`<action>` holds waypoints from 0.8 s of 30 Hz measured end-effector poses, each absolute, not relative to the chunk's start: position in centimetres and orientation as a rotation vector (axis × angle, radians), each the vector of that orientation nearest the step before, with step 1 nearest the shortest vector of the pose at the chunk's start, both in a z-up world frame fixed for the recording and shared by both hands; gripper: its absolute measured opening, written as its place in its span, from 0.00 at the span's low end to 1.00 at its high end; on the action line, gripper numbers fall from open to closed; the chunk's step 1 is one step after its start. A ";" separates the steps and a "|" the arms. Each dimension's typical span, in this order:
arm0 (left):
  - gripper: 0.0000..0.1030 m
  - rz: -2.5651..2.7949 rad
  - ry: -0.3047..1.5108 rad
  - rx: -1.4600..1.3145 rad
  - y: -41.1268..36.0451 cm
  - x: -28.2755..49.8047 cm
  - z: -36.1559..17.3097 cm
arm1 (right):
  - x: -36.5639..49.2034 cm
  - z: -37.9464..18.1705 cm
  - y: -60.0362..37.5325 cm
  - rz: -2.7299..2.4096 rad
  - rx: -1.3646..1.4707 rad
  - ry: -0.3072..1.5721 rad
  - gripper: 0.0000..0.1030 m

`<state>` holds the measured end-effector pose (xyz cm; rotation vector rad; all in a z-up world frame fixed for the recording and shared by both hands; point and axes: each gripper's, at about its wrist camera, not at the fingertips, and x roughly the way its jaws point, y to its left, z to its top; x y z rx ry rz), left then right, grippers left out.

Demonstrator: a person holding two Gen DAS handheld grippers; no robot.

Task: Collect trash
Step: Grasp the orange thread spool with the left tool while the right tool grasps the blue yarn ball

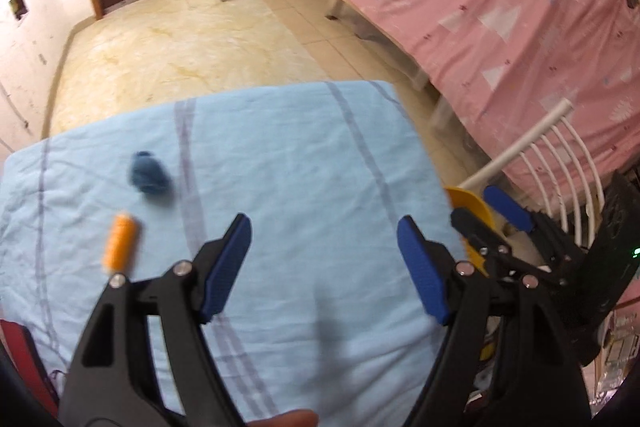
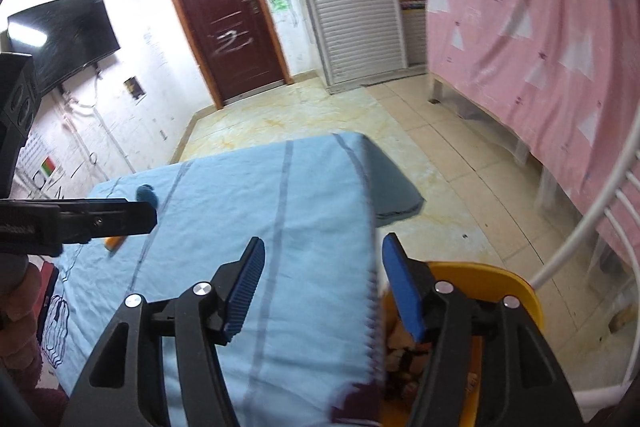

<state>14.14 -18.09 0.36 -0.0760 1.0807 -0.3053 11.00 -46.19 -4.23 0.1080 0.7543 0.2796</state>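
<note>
The left gripper point(image 1: 324, 263) stands with its blue-padded jaws apart and nothing between them, above the pale blue striped cloth point(image 1: 280, 155) covering the table. The two pieces left lie off at its ten o'clock: a small orange cylinder with a pale cap point(image 1: 119, 242), just beside the gripper's left finger, and past it a dark blue crumpled wad point(image 1: 148, 178). The cylinder's long axis runs from twelve to six, capped end at twelve; the wad shows no clear axis. The right gripper point(image 2: 323, 287), jaws likewise apart and empty, hangs over the yellow plastic bin point(image 2: 496, 279) at the table's edge, so I judge the left hand nearer.
</note>
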 end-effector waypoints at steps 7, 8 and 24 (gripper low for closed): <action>0.70 -0.202 1.082 -0.066 -12.4 14.8 -0.3 | 12.9 -3.5 -41.0 0.354 0.054 0.765 0.56; 0.70 -0.189 1.084 -0.066 -11.7 14.9 -0.5 | 13.2 -3.4 -40.4 0.361 0.046 0.768 0.56; 0.70 -0.075 1.157 -0.063 -4.9 16.2 -3.7 | 17.5 -3.4 -30.7 0.511 -0.029 0.831 0.57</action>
